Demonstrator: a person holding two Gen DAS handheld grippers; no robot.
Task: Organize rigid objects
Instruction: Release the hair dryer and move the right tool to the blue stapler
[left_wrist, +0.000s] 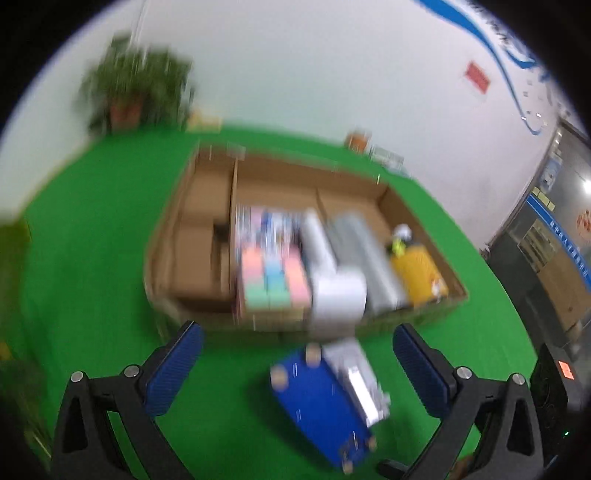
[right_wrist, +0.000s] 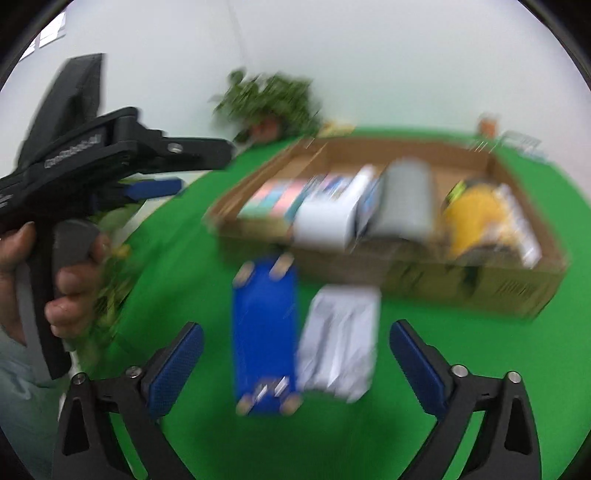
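A blue flat box (left_wrist: 317, 398) with tan corner pads lies on the green cloth in front of a cardboard tray (left_wrist: 207, 306); a white-grey packet (left_wrist: 360, 373) lies beside it. Both also show in the right wrist view, the blue box (right_wrist: 264, 332) and the packet (right_wrist: 338, 343). The tray (right_wrist: 480, 288) holds pastel blocks (left_wrist: 275, 277), a white box (left_wrist: 338, 291), a grey box (left_wrist: 365, 254) and a yellow object (left_wrist: 419, 269). My left gripper (left_wrist: 297, 354) is open above the blue box. My right gripper (right_wrist: 295, 350) is open over both items. Both views are motion-blurred.
A potted plant (left_wrist: 133, 88) stands at the back of the green table. Small items (left_wrist: 384, 155) sit behind the tray. The left hand-held gripper (right_wrist: 92, 155) shows at the left of the right wrist view. A black device (left_wrist: 554, 384) stands at the right.
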